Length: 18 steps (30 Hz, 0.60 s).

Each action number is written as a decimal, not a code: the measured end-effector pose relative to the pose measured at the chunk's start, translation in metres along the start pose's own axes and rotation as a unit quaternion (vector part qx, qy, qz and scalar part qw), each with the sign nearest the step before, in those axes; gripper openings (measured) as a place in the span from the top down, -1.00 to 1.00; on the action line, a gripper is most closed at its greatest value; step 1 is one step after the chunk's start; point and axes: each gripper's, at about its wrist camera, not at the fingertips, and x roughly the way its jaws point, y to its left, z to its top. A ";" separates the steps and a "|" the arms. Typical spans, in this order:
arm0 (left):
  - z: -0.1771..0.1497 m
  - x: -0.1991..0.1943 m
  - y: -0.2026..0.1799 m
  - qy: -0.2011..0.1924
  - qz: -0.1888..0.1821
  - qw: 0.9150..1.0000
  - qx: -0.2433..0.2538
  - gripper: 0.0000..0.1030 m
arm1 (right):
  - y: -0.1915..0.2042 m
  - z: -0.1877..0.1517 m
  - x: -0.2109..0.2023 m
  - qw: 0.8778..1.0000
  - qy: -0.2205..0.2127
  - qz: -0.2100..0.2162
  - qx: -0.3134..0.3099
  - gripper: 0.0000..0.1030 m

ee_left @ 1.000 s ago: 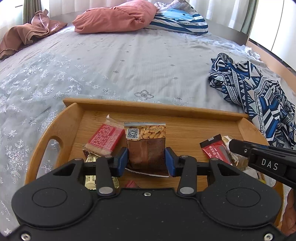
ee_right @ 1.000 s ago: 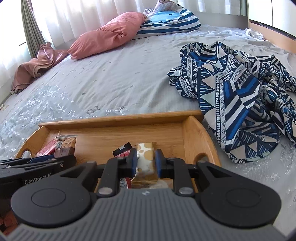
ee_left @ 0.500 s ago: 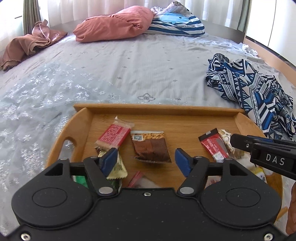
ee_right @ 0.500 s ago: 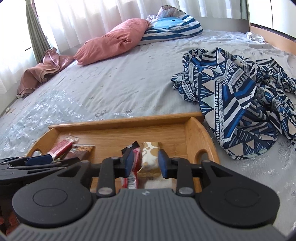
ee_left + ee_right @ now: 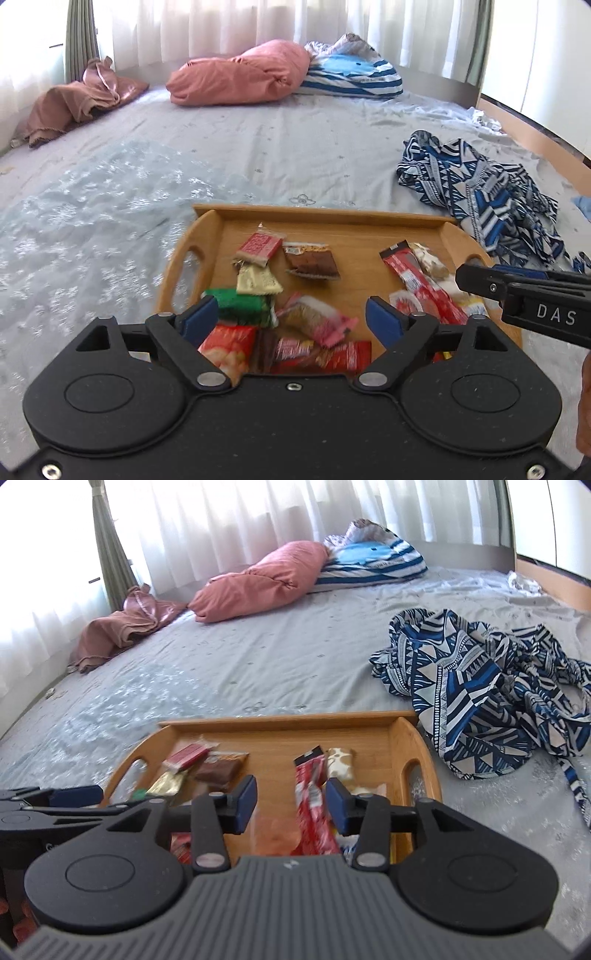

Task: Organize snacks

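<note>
A wooden tray (image 5: 332,218) (image 5: 280,722) lies on the bed with several snack packets in it. The brown nut packet (image 5: 312,259) (image 5: 218,770) lies flat by a red packet (image 5: 258,245). At the tray's right side lie a cream spotted bar (image 5: 340,762) (image 5: 428,258) and a long red packet (image 5: 312,801). My left gripper (image 5: 291,319) hovers above the near packets, its jaws opening, nothing pressed between them. My right gripper (image 5: 291,799) hangs above the red packet, jaws opening too, gripping nothing. In the left wrist view the right gripper shows at the right edge.
A blue patterned cloth (image 5: 487,686) (image 5: 487,199) lies crumpled right of the tray. A pink pillow (image 5: 240,74), a striped pillow (image 5: 354,75) and a brown cloth (image 5: 74,103) sit at the bed's far end. Grey sheet spreads left of the tray.
Both grippers let go: the left released the brown nut packet, the right the cream spotted bar. Both drew back and rose, so more of the tray and its packets shows.
</note>
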 end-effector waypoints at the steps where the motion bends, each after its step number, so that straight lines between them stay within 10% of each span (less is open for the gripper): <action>1: -0.004 -0.007 0.001 0.000 -0.001 1.000 0.001 -0.69 | 0.003 -0.003 -0.006 1.000 -0.002 0.002 -0.004 -0.18; 18: -0.079 -0.093 0.029 -0.016 -0.017 0.998 -0.056 -0.76 | 0.031 -0.062 -0.079 0.998 -0.040 0.002 -0.044 -0.34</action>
